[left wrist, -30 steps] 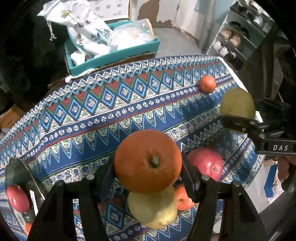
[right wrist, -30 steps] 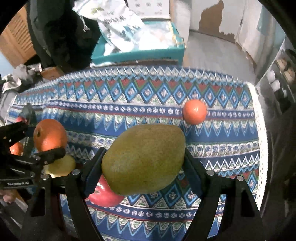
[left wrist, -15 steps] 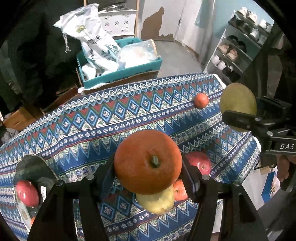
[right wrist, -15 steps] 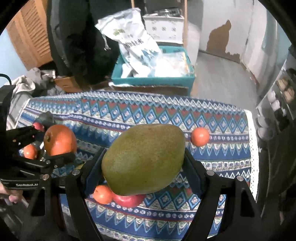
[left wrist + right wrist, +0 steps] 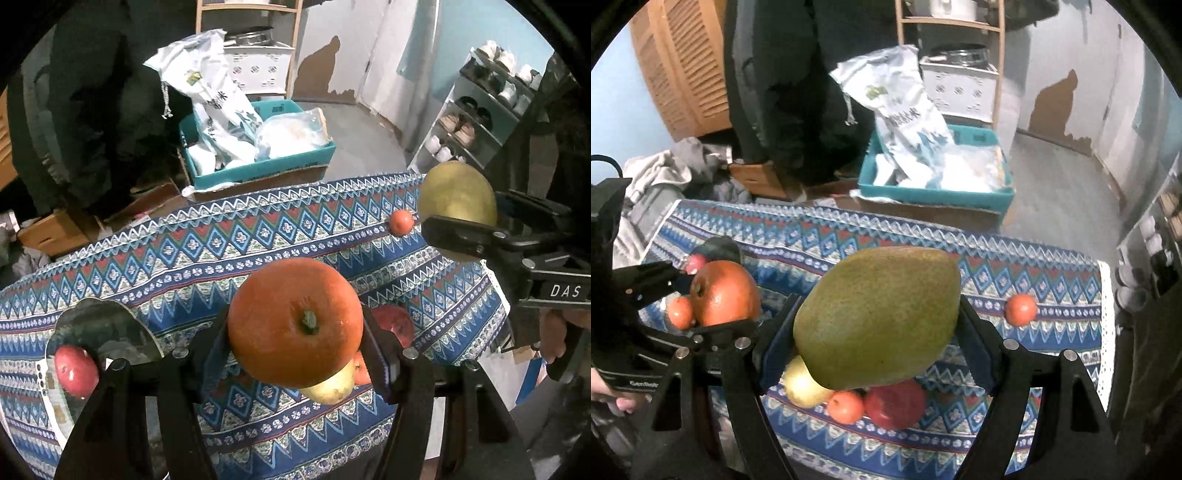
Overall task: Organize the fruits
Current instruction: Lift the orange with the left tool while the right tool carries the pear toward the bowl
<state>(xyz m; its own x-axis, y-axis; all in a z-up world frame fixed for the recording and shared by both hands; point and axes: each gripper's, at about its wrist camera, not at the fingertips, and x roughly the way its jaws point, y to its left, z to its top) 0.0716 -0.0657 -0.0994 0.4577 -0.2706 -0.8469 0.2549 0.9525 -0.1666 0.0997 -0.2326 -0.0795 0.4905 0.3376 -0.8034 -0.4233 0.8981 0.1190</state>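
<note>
The desk [image 5: 1027,258], draped in a blue, red and white patterned cloth, fills the lower half of both views. Beyond its far edge, at twelve o'clock, a teal crate [image 5: 934,194] of white bags sits on the floor.

The right claw [image 5: 877,325] is clamped on a large green mango [image 5: 877,317], held above the desk. The left claw [image 5: 295,325] is clamped on a big orange [image 5: 295,321], stem end facing the camera, also lifted clear of the cloth.

Below the mango, at six o'clock in the right wrist view, a red apple [image 5: 895,404], a small tangerine [image 5: 846,406] and a yellow pear [image 5: 803,386] lie close together on the cloth. A second small tangerine [image 5: 1019,309] lies alone at three o'clock, well apart from that cluster. At the desk's left end, a clear plate [image 5: 92,325] carries another red apple [image 5: 75,371].
</note>
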